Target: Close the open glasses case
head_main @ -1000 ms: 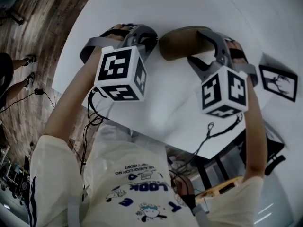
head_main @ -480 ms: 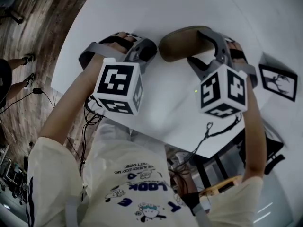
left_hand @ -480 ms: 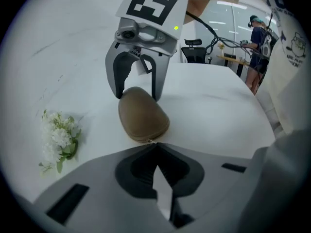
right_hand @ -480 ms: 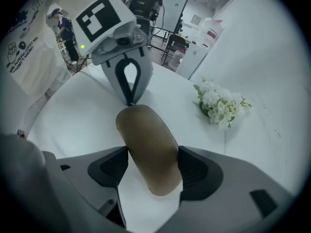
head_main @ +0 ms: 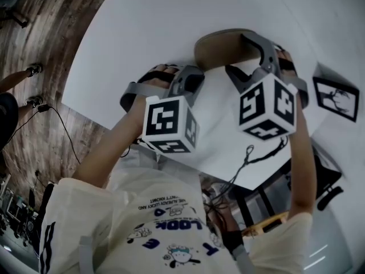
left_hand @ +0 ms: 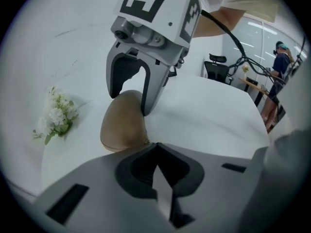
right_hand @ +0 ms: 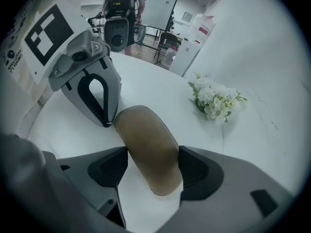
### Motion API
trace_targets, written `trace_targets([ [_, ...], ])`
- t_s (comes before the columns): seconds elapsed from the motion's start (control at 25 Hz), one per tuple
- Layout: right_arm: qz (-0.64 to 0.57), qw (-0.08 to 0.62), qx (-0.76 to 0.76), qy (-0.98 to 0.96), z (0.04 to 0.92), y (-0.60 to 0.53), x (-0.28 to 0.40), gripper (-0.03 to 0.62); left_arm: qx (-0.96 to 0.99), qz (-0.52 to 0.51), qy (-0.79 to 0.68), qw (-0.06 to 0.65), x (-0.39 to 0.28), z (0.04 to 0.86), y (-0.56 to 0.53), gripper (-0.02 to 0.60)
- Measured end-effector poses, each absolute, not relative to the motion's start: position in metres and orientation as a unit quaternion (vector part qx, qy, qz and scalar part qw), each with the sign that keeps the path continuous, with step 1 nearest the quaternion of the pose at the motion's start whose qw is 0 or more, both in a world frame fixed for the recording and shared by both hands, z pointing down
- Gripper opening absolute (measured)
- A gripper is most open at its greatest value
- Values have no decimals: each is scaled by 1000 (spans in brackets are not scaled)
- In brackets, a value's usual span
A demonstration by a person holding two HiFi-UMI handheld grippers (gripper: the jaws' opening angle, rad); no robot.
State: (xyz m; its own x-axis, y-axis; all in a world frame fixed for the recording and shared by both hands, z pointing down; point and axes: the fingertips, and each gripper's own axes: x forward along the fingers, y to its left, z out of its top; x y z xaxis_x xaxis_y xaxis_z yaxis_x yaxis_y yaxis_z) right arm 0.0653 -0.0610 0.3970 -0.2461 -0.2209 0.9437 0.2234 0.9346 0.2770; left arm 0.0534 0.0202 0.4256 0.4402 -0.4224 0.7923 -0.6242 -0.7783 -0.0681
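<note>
right gripper (right_hand: 153, 171) jaws clamp smooth tan oval case (right_hand: 145, 132); left gripper (left_hand: 156, 152) jaws together.

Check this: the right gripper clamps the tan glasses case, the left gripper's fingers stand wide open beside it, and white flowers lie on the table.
Wrong on the left gripper: its fingers are shut, with nothing between them, as the left gripper view shows. The right gripper does clamp the glasses case, and white flowers lie on the table.
</note>
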Motion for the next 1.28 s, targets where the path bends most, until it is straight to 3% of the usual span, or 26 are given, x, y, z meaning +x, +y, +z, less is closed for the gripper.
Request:
trace_targets([
  [0.28,-176,606,19,-776,396,-61,62,318,805,334,-422,248,51,429,14,0],
  [0.6,-175,535,84,-822,373,-56,56,324,792,316,-448,266,31,430,9,0],
  [0.76,-109,463,159,-865,328,-51,58,322,789,319,-451,270,24,428,15,3],
  [0.96,51,286,340,-895,278,-49,87,312,774,289,-480,294,5,409,29,28],
  [1.0,66,262,382,-884,272,-49,98,251,772,279,-488,297,2,400,32,32],
  [1.04,76,240,421,-872,267,-47,107,107,770,269,-499,294,-2,387,34,32],
  [1.08,82,219,453,-860,261,-44,113,37,770,258,-510,284,-7,371,34,32],
  [1.28,120,115,528,-833,225,-24,113,5,797,161,-549,191,-11,260,10,32],
])
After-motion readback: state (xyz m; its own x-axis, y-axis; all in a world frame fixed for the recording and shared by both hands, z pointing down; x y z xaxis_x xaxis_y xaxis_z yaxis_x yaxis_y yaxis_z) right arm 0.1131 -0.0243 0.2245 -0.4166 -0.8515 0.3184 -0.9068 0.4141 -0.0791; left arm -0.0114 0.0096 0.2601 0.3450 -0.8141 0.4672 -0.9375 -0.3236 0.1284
